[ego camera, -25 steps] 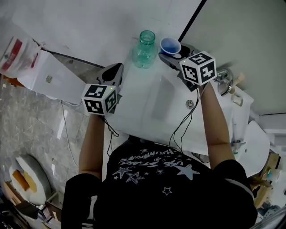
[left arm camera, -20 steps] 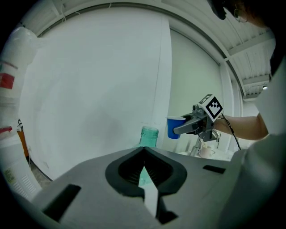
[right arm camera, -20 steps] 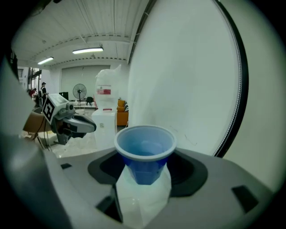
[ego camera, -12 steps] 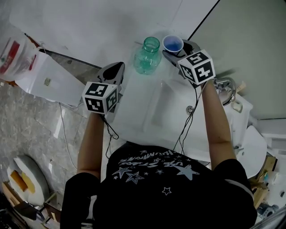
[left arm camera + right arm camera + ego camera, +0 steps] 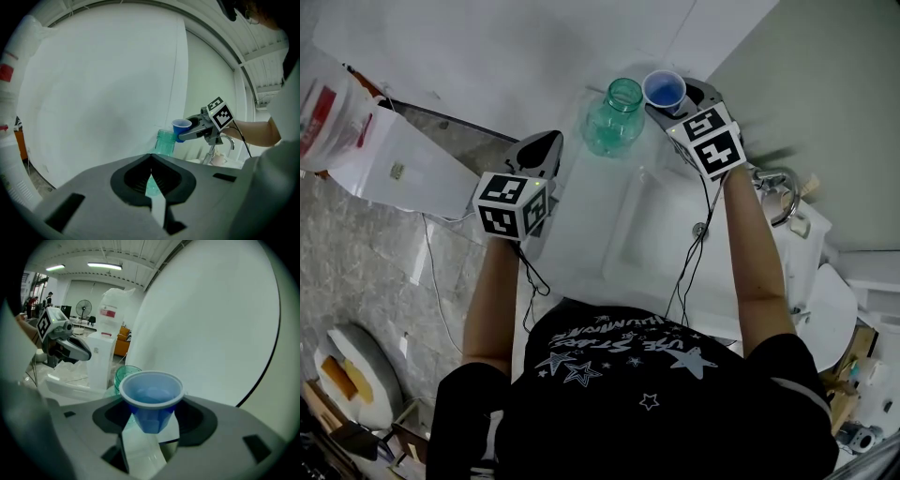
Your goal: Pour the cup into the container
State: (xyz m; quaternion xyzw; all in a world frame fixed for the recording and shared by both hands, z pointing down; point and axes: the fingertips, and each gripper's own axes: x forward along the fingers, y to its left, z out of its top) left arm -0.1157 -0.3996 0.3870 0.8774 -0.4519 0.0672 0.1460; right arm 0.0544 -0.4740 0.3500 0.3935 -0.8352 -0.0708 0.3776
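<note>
Head view: the right hand-held gripper (image 5: 671, 101) is gripping a blue cup (image 5: 664, 90) upright, just beside the mouth of a green glass jar (image 5: 614, 117) standing on the white worktop (image 5: 675, 234). Left gripper view: the left hand-held gripper (image 5: 151, 178) is sitting closed (nothing between its jaws). Right gripper view: the jar's mouth is showing just behind the cup.

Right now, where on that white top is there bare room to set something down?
The white top is bare between the left hand-held gripper and the faucet. The far end is crowded: green jar, with the held blue cup beside it.
</note>
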